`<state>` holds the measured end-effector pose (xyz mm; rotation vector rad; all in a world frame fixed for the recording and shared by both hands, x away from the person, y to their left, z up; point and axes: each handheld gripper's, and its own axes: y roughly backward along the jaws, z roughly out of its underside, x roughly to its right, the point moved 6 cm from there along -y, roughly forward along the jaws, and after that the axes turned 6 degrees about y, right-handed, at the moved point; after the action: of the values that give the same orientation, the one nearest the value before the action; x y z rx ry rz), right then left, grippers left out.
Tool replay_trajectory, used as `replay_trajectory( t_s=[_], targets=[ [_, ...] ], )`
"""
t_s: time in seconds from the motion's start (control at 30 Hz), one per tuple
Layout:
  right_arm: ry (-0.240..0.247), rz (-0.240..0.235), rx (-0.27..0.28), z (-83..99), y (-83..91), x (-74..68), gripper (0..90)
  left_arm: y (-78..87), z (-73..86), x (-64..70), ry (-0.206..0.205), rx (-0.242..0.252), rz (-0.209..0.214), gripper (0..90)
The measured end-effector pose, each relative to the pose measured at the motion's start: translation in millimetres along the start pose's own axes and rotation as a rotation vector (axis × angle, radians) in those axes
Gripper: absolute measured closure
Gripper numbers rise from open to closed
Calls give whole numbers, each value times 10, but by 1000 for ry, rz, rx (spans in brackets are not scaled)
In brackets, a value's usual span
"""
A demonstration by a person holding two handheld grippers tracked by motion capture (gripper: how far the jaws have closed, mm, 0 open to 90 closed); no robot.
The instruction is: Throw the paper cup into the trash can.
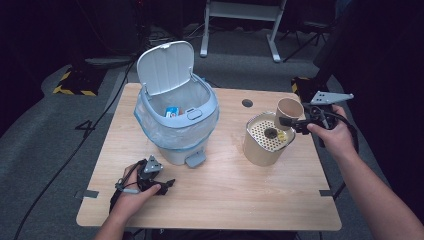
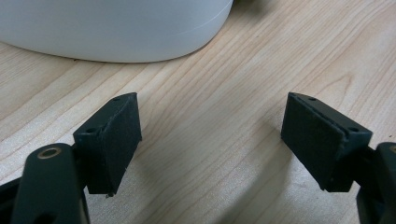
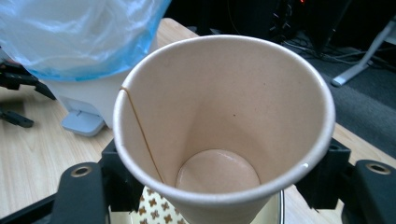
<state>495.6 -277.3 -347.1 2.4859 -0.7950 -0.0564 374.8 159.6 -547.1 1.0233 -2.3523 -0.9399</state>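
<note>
Right gripper (image 1: 286,121): jaws clamped on a paper cup (image 1: 288,112), one at each side of its wall; in the right gripper view the cup (image 3: 224,126) sits between the two jaws, mouth toward the camera, inside bare. Left gripper (image 1: 169,185): jaws spread wide, nothing between them; the left gripper view shows only bare wood of the table (image 2: 215,121) in the gap.

Cup: held tilted, mouth turned left and up in the high view, over the right rim of a tan can (image 1: 262,142). Whether cup and can touch, cannot tell. The can stands upright on the right half of the table (image 1: 225,185); its top is a perforated plate with a dark spot and a yellowish bit on it.

Left gripper: low at the front left of the table, just in front of a white bin (image 1: 177,117); the bin's base (image 2: 116,28) shows close ahead of the jaws. Bin: lid (image 1: 165,67) up, blue bag lining it, small items inside, pedal (image 1: 196,159) at the front. The bag (image 3: 74,32) and pedal show behind the cup in the right gripper view.

Bin and can stand apart.
</note>
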Motion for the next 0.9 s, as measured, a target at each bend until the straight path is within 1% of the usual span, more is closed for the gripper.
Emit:
replay_trajectory(
  t_s=[0.07, 0.23, 0.3, 0.4, 0.43, 0.47, 0.5, 0.53, 0.67, 0.9],
  targets=[
    [7, -10, 13, -46, -2, 4, 296, -2, -4, -3, 1, -1, -1, 200],
    [32, -30, 17, -167, -15, -21, 296, -5, -7, -8, -2, -2, 1, 197],
    [41, -48, 22, -225, -23, -40, 296, -6, -8, -6, -2, -1, -1, 197],
    [47, -72, 39, -332, -42, -58, 296, -5, -7, -6, -4, -1, -3, 197],
    [45, -82, 45, -371, -49, -66, 296, -6, -6, -2, 1, -1, -2, 197],
    [45, -94, 52, -412, -59, -75, 296, -6, -5, -2, 2, -1, -2, 197],
    [50, -115, 60, -497, -80, -96, 296, -6, -5, -1, 2, -1, -2, 197],
    [50, -115, 60, -497, -80, -96, 296, -6, -5, -1, 2, -1, -3, 197],
    [76, -135, 74, -677, -119, -127, 295, -5, -5, -1, 2, -1, -3, 197],
    [90, -170, 99, -937, -196, -179, 295, -5, -5, 0, 4, -1, -3, 196]
  ],
)
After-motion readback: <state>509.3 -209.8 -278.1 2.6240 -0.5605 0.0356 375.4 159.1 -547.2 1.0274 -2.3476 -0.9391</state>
